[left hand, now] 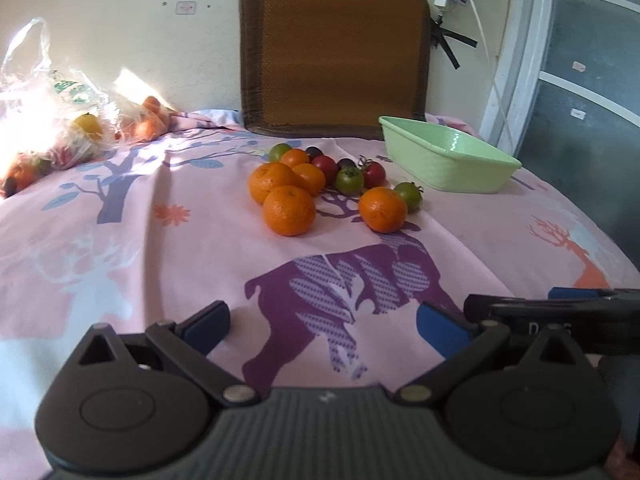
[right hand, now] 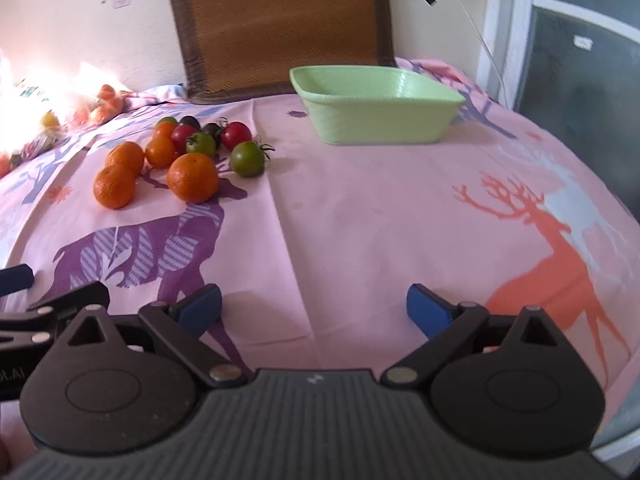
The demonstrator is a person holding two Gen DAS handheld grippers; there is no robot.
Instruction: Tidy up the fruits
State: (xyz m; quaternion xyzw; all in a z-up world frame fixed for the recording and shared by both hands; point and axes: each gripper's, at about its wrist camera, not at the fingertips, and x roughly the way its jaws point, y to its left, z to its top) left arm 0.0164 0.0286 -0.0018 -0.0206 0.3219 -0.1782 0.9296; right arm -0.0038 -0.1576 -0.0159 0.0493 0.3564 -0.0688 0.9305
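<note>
A cluster of fruit lies on the pink deer-print cloth: several oranges, such as one in front (left hand: 289, 211) (right hand: 114, 186) and one to the right (left hand: 382, 209) (right hand: 193, 177), plus red tomatoes (left hand: 373, 174) (right hand: 236, 135), green tomatoes (left hand: 409, 195) (right hand: 247, 159) and dark ones. An empty light green tub (left hand: 448, 160) (right hand: 376, 104) stands behind and right of them. My left gripper (left hand: 324, 326) is open and empty, low near the front edge. My right gripper (right hand: 314, 308) is open and empty, right of the left one.
A brown woven cushion (left hand: 334, 50) (right hand: 280, 24) leans on the wall behind the fruit. Clear plastic bags with more fruit (left hand: 76, 128) (right hand: 48, 120) lie at the far left in strong sunlight. A door frame (left hand: 516, 60) and cables are at the right.
</note>
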